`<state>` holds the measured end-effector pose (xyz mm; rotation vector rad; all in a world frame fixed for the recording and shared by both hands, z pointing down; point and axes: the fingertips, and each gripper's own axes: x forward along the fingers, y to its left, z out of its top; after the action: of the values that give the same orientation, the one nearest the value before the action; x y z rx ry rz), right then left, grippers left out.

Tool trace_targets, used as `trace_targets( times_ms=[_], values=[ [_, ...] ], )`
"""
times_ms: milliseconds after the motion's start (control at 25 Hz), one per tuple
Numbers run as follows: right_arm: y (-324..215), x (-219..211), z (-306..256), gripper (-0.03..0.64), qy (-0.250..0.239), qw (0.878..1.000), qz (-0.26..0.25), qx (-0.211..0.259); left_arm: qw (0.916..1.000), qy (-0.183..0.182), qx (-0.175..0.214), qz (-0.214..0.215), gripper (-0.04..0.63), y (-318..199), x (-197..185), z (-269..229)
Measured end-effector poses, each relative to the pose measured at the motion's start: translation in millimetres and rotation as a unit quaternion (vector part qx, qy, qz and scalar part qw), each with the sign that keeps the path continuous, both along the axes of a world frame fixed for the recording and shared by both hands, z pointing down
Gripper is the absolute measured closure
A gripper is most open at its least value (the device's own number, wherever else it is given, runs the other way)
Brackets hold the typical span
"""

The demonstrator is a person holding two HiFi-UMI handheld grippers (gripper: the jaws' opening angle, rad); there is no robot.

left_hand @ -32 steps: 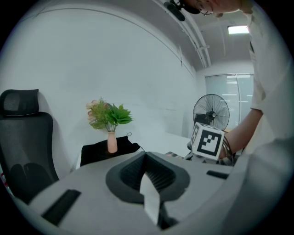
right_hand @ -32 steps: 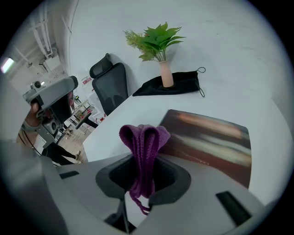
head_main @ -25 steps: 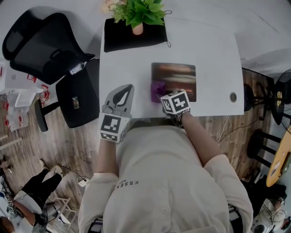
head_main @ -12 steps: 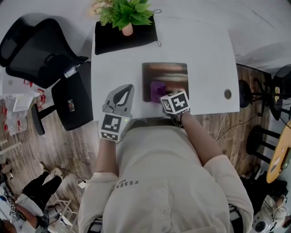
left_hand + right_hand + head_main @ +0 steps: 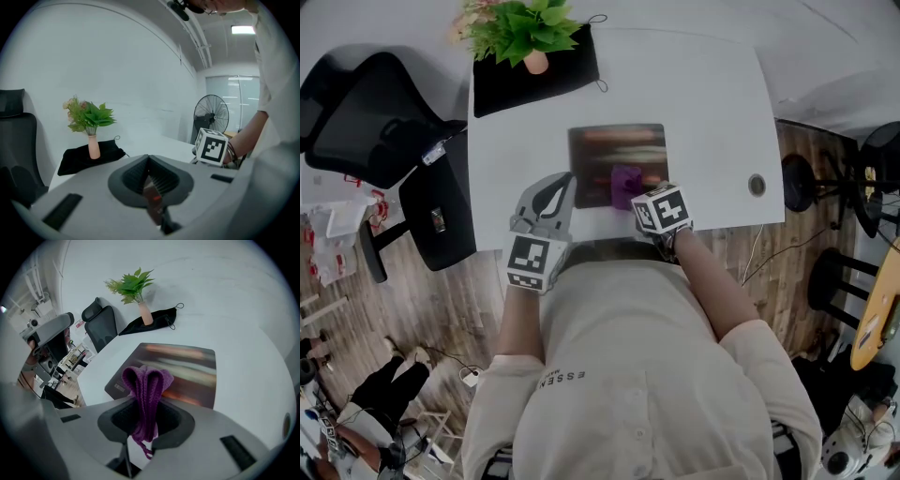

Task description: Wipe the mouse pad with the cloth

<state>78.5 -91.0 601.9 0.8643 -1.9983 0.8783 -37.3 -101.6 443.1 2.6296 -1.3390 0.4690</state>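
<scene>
Your left gripper [image 5: 151,183] hovers at the near edge of the white desk [image 5: 703,84], jaws pressed together on nothing. Your right gripper [image 5: 142,425] pinches the purple knitted cloth [image 5: 146,380] over the near part of the mouse pad [image 5: 605,150].

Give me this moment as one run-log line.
right tongs: shut on purple cloth | purple cloth: over mouse pad, near edge | left tongs: shut, empty, left of mouse pad, above table

Head view, overhead, and right gripper view share the mouse pad [image 5: 614,150].
</scene>
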Motion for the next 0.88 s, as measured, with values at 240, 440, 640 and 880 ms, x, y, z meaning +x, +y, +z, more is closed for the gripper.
trace_targets(
  times_ms=[240,440,640,880],
  values=[
    [0.2,38.9,0.2,0.525,0.008,1.0,0.006,-0.005,0.9999,0.007,0.004,-0.012,0.594,-3.8,24.6,-5.1],
    [-0.8,65.2,2.5,0.525,0.005,1.0,0.012,-0.007,0.9998,0.008,0.0,-0.016,0.594,-3.6,45.8,-2.5],
    [-1.8,90.7,3.4,0.523,-0.003,1.0,0.018,-0.009,0.9998,0.007,-0.005,-0.019,0.594,-3.1,68.6,1.1],
    [0.1,123.7,3.6,0.523,0.001,1.0,0.027,-0.011,0.9998,0.006,-0.009,-0.015,0.594,0.9,96.4,1.9]
  ],
)
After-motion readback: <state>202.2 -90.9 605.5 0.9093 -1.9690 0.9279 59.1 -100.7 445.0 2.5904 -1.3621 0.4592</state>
